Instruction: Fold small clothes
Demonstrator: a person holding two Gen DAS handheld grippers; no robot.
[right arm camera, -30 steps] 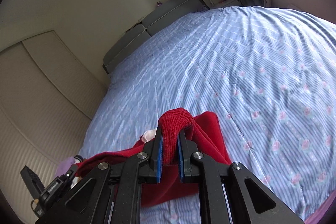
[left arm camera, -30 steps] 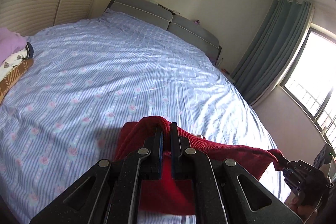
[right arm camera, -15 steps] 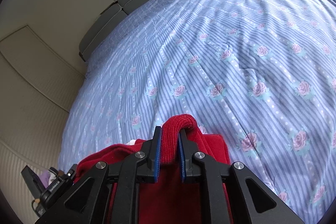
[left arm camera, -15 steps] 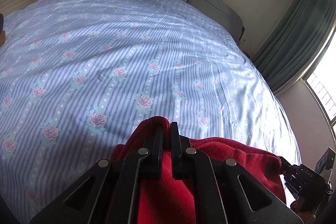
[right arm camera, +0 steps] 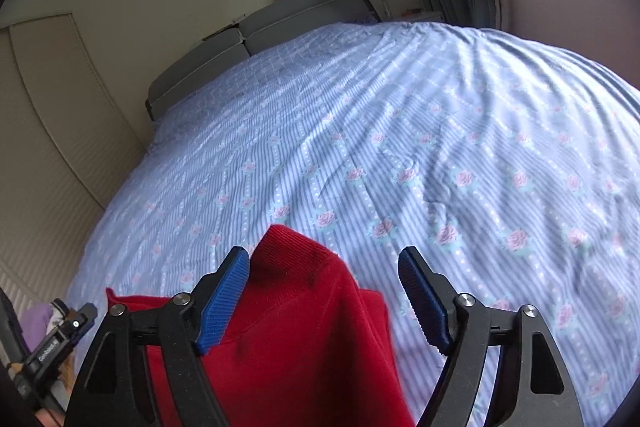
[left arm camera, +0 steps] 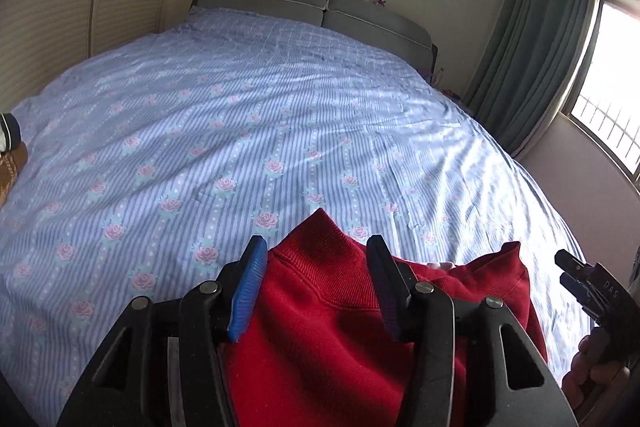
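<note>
Left gripper [left arm camera: 316, 263]: jaws opening, blue pads clear of the cloth on both sides, so released. A peaked ribbed corner of the red garment [left arm camera: 320, 327] pokes up between them, still standing from the pinch, nothing pressing it. Right gripper [right arm camera: 324, 281]: also opening, wider. Red ribbed corner sits close by the left-hand pad, big gap to the other pad, not clamped. Whether it brushes that left-hand pad, cannot tell.

Red garment lies on the bed [left arm camera: 240, 131] at the near edge, directly under both grippers, each one at its own corner. Judgement: the two corners were carried together and are being let go so the fold edge lands square; both tools tilt down toward the sheet for that drop. Small pale patch shows at the garment's far edge between the corners, likely a tag or print, too small to read.

Writing: in the left view the right tool's body [left arm camera: 596, 295] carries raised letters "DAS". In the right view the left tool's body [right arm camera: 56, 343] has a small white word, too blurred to read. A hand [left arm camera: 592, 375] grips the right tool's handle.

Further out: blue striped sheet with pink roses, mostly bare. Folded clothes [left arm camera: 10, 147] sit at the bed's left edge, likely the done pile. Then grey headboard [left arm camera: 320, 7], green curtain [left arm camera: 532, 47], window [left arm camera: 616, 99].
</note>
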